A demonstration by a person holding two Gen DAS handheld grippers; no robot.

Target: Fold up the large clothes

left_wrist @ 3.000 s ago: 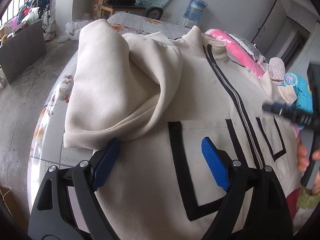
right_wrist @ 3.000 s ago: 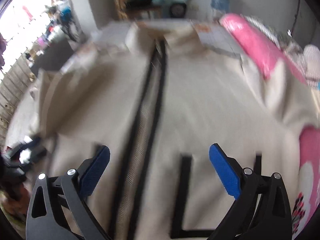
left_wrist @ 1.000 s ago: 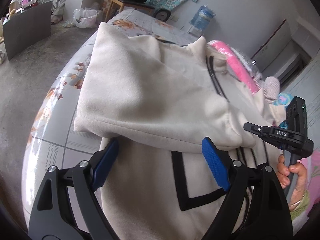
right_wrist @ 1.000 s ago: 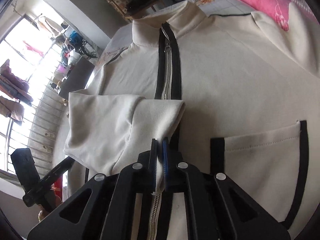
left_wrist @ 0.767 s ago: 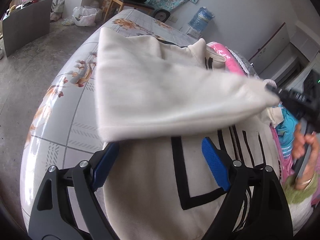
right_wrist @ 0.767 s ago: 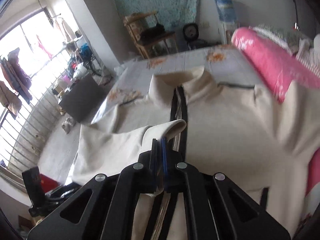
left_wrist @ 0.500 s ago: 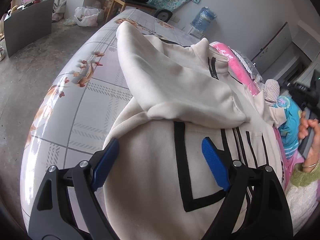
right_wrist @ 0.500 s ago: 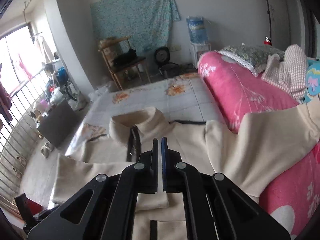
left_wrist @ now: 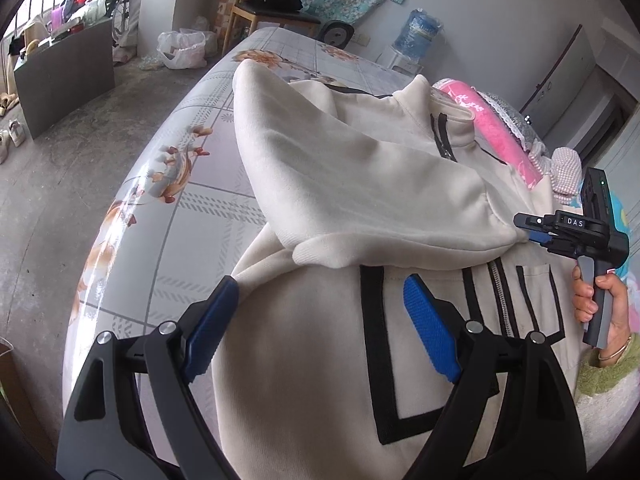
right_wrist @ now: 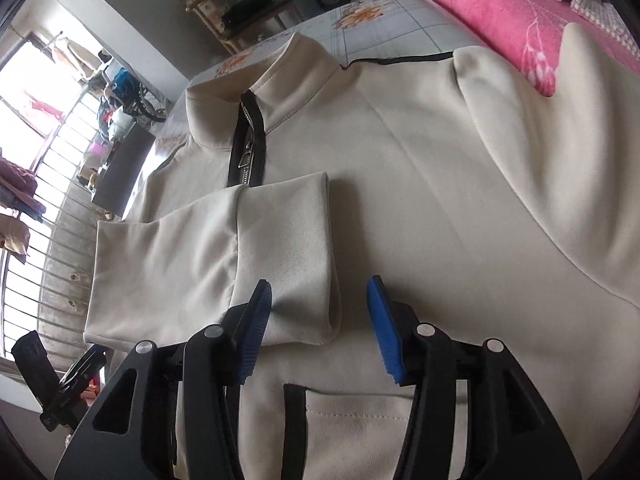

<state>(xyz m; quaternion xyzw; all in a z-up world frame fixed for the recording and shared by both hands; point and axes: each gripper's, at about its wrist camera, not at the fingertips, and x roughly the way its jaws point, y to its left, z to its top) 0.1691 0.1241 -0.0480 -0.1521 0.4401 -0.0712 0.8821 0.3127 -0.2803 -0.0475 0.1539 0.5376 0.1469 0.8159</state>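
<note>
the cream jacket (right_wrist: 420, 184) lies flat on the bed (left_wrist: 192, 184), its sleeve (right_wrist: 224, 256) folded crosswise over the zipper. the right hand-held gripper (right_wrist: 318, 320), nearer, is opening, its pads off the cuff between them. the left hand-held gripper (left_wrist: 320, 320) hovers open, empty.

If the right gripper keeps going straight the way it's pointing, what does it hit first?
Most likely the folded sleeve lying across the jacket. The right gripper, its jaws opening with nothing pinched, points at the sleeve's cuff end, though depth is unclear.
</note>
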